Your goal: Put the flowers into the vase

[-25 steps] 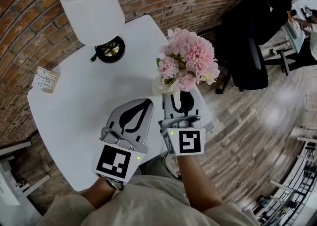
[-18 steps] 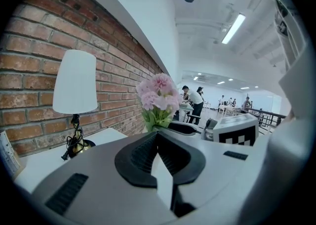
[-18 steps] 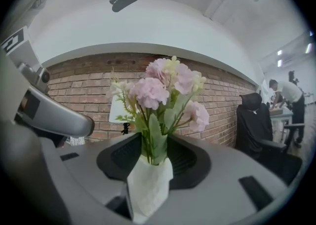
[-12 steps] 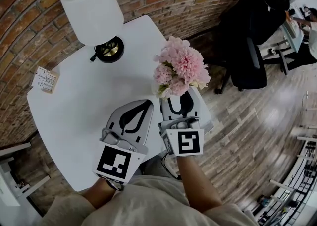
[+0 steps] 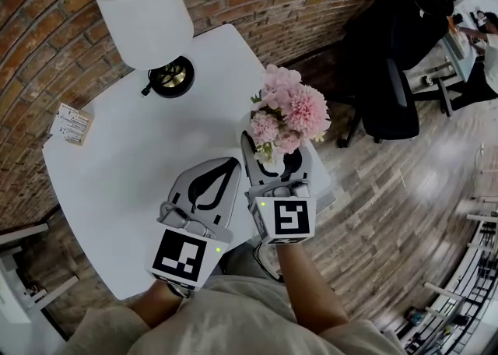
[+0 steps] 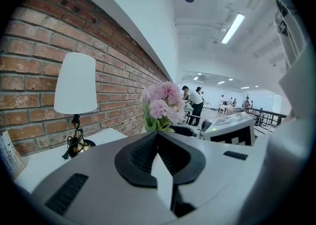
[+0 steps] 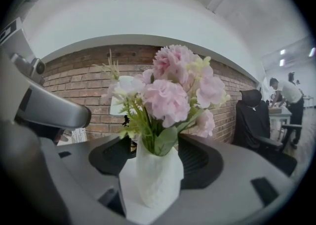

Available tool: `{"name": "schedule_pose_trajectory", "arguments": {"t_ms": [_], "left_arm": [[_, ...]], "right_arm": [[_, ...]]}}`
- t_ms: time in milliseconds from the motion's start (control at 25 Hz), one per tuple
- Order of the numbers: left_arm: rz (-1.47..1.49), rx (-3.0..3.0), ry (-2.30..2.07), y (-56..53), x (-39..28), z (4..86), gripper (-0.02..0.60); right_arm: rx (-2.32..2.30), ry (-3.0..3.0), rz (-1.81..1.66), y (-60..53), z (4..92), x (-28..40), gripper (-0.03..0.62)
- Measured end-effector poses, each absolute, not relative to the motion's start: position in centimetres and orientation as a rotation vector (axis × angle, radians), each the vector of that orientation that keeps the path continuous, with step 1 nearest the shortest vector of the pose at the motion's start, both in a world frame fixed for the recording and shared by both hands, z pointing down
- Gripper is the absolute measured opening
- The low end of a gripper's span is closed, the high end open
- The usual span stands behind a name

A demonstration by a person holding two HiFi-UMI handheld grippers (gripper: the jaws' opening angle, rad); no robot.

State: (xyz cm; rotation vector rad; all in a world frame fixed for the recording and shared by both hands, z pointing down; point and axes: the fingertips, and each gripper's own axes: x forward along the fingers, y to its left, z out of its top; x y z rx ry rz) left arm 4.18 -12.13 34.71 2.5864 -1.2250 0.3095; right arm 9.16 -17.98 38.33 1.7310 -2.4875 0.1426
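Observation:
A bunch of pink flowers (image 5: 292, 108) stands in a small white vase (image 7: 157, 177) near the right edge of the white table (image 5: 132, 151). The vase sits on the table between the jaws of my right gripper (image 5: 276, 151). Those jaws have just been opening and now stand apart from the vase's sides. In the right gripper view the flowers (image 7: 173, 91) rise upright out of the vase. My left gripper (image 5: 232, 161) rests to the left of the vase, shut with nothing in it. In its own view the flowers (image 6: 160, 103) show just past its tips.
A white-shaded lamp (image 5: 148, 19) with a dark base stands at the table's back by the brick wall (image 5: 47, 26). A small printed card (image 5: 71, 124) lies at the far left. The table's edge runs just right of the vase; a black chair (image 5: 393, 89) stands beyond it.
The right gripper's jaws have widened around the vase. The flower bunch has sunk slightly and now stands straighter. The left gripper has not moved.

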Motion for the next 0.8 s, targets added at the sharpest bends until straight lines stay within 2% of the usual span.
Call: {"name": "schedule_pose_trajectory", "arguments": {"t_ms": [240,800], "left_arm": [[0.305,2.591,-1.227,-12.0,4.4,34.5,0.008],[0.300,2.586,-1.228,-12.2,4.4,34.5,0.008]], "right_arm": [[1.728,-2.447,0.153,-18.1,38.4,9.0,0.336],[1.706,-2.403,0.262,-17.8,40.4,9.1,0.344]]}}
